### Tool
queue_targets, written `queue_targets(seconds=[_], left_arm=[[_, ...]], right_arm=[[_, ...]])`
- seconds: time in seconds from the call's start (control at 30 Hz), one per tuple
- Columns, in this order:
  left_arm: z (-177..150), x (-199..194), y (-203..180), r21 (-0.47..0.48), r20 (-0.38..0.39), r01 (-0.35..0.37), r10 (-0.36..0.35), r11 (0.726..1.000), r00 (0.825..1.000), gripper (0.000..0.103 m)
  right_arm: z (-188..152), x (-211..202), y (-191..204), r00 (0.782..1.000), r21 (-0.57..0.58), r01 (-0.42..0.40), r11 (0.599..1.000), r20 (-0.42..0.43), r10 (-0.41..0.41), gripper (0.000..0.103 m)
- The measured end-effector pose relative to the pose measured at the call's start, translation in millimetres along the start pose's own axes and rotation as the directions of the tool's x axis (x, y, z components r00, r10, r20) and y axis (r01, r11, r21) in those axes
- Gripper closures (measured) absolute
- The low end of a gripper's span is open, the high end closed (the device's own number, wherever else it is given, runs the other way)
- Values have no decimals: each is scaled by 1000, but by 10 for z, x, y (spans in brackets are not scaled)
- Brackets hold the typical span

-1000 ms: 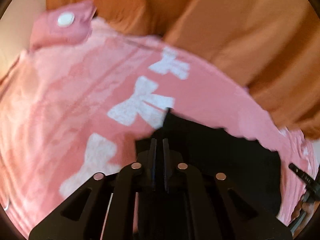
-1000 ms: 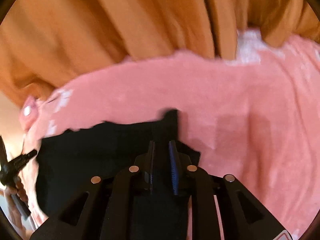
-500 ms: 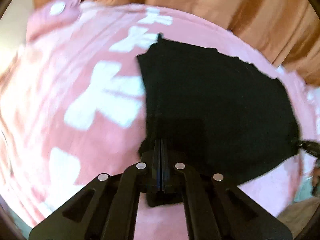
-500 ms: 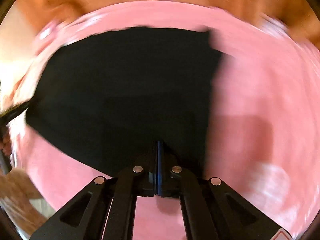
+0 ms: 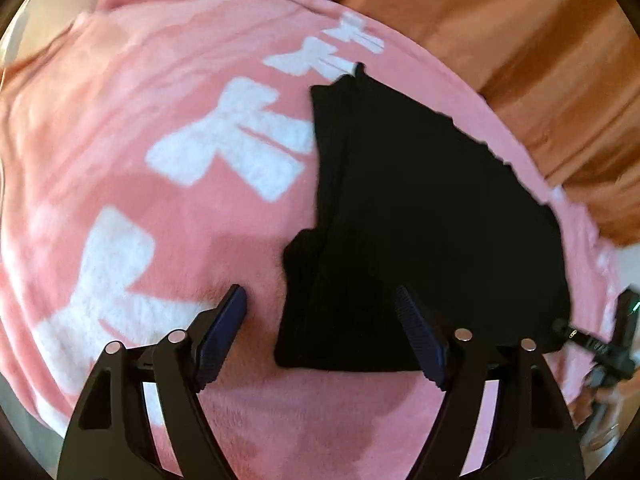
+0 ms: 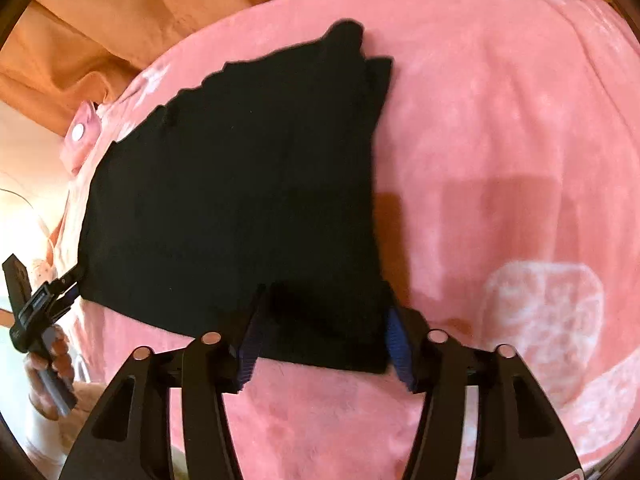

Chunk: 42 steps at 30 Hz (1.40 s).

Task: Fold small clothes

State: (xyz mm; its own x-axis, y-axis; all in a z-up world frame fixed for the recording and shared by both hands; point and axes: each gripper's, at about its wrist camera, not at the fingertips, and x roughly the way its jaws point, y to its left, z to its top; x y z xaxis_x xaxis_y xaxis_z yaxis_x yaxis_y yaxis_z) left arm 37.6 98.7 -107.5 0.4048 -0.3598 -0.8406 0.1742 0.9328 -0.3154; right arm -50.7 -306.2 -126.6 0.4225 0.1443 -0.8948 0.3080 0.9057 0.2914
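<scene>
Both tools, left tool (image 5: 320, 312) and right tool (image 6: 324, 320), now released: we have laid the black garment (image 5: 432, 208) folded (one fold done) on the pink blanket (image 5: 160, 80).

We record a pink fleece blanket (image 5: 168, 92) as the working surface, its pile soft and lightly creased. White bow-shaped motifs (image 5: 236, 140) run across it in the left wrist view; a pale square patch (image 6: 544, 320) shows in the right wrist view. Beyond the blanket's far edge we note orange fabric (image 5: 520, 32) in heavy folds. A pink tab with a white snap (image 6: 80, 132) sits at the blanket's corner. Strong light washes out the area at far left of the right wrist view.
</scene>
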Motion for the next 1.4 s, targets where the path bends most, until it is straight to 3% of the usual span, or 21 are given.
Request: queue_targets(seconds=[0.03,0.07,0.2,0.27,0.33,0.37,0.5,0.53,0.6,0.67,0.7,0.8,0.9,0.97,1.0,1.03,1.07,1.17,1.27,1.33,1.4], left_arm=[[18,29,-48,21,-18,38,-38,999,999,88],[39,55,-65,17,-51,70,-69,997,996,97],[80,-239,-65,37,-38,102,-101,994,994,98],[6,-292,46,39,-61,100,-98,994,993,99],[-191,-101,196,-10,-171,96,-97,995,981,99],[-240,-38,190,-19,-193,102,-104,995,976,100],[-192,-224,45,73,-100,43,-36,996,994,97],[-112,-314,40,44,-69,74,-71,996,995,93],[55,-404,-20,20,-23,129,-129,991,991,71],[298,-396,-206,41,24,104,-106,994,994,35],[411,-349,-291,67,41,81,-84,994,996,35],[711,-32,-520,145,41,26,-33,989,999,35],[943,486,-571,177,-15,-41,45,983,999,47],[990,596,-491,133,-34,-38,42,990,999,65],[1015,596,-449,97,-26,-30,33,995,999,71],[1037,563,-429,86,-14,-18,19,996,1000,91],[1060,509,-418,80,3,-5,4,997,1000,99],[1154,248,-378,72,93,58,-65,996,994,99],[1280,114,-368,91,176,49,-64,995,982,99],[1364,283,-319,90,156,13,-27,996,987,98],[1388,544,-252,68,86,-8,2,998,996,98]], right_arm=[[16,29,-7,1000,-14,8,1000,11,-8,85],[-1,-27,-5,1000,-17,-12,1000,20,12,92],[5,-502,15,996,-40,-5,999,91,9,97],[-95,-626,-137,995,-33,55,998,82,-52,100],[-224,-494,-320,996,-1,93,996,8,-93,101],[-321,-293,-408,992,14,92,996,-88,-91,101],[-264,-418,-300,992,-25,122,992,-11,-122,98],[-188,-549,-297,992,9,116,993,43,-116,89],[-4,-727,-226,987,14,91,996,133,-92,86],[251,-802,-114,975,5,75,997,208,-74,65],[368,-819,-64,971,-5,74,997,227,-71,47],[755,-603,76,969,-54,88,995,237,-73,42],[920,-199,57,976,-12,126,992,180,-122,42],[982,-13,31,982,-7,144,990,128,-142,48],[995,74,54,981,-17,165,986,107,-162,64],[990,60,47,982,-27,167,986,94,-164,91],[1029,90,91,984,-29,161,987,82,-158,98],[1036,-328,218,973,-25,91,996,214,-84,99],[1065,-690,242,933,-27,72,997,355,-57,99],[1131,-550,93,937,14,92,996,338,-91,99],[1130,-152,-131,962,77,139,987,224,-153,101]])
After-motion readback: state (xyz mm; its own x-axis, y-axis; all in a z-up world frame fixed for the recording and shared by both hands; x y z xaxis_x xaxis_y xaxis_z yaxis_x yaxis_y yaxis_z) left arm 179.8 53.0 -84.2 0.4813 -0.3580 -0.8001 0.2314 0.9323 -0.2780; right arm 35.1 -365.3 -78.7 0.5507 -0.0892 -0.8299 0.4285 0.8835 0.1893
